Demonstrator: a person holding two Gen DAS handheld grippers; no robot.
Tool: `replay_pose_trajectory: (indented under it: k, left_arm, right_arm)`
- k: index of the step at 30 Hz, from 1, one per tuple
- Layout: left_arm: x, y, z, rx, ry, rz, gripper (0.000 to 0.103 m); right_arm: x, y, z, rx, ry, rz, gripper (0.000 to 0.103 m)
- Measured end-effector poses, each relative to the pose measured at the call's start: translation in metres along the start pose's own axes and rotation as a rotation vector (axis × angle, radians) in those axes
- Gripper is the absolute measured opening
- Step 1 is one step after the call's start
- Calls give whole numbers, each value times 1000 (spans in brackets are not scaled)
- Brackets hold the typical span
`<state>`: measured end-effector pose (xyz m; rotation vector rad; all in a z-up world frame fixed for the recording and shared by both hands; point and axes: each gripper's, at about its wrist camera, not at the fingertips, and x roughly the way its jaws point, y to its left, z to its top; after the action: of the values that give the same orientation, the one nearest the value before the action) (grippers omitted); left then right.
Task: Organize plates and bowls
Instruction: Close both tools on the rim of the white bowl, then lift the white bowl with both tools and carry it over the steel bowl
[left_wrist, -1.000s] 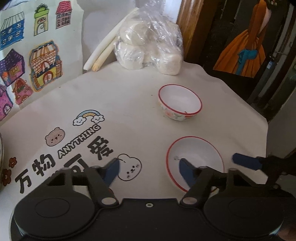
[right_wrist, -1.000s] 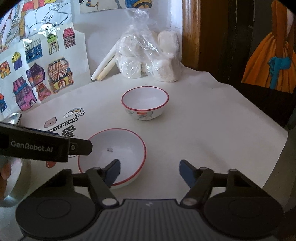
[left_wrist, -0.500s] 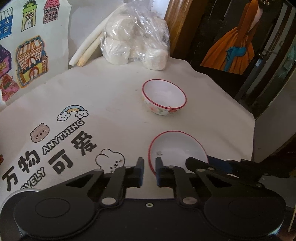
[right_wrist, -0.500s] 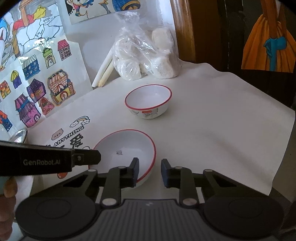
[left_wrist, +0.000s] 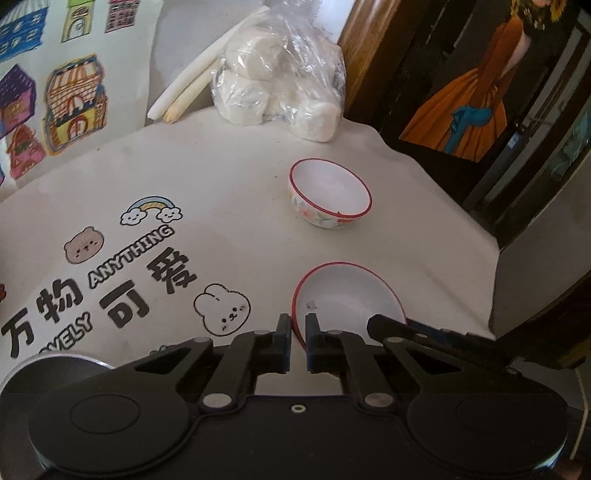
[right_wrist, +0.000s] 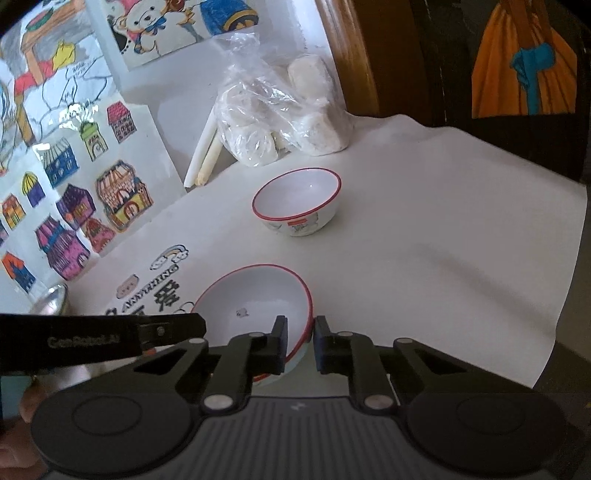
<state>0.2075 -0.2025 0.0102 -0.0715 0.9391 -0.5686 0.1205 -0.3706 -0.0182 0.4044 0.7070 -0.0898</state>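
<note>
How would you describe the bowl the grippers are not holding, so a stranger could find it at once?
Start at the plastic bag of white buns against the wall. Just in front of it on the cloth stands the deeper bowl, red-rimmed with a floral pattern outside. Unlike the shallower bowl nearer the grippers, nothing touches it.

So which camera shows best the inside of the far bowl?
The left wrist view: it looks down into the far bowl, showing most of the white inside. The right wrist view sees this bowl lower, showing more of its outer wall.

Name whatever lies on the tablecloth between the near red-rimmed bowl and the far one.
Nothing: only bare tablecloth separates the near bowl from the far bowl; both wrist views show it.
</note>
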Motion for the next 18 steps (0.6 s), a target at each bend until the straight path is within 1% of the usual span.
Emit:
replay_pose_trajectory:
  k: [9,18]
  left_arm:
    - [-30,12,-2,-24,-48,-7,6]
    - [-71,37,-5,-67,-108,8,5]
  right_arm:
    - [-17,24,3,-26,-30,16,15]
    - [-35,68,4,-93,-56,44,15]
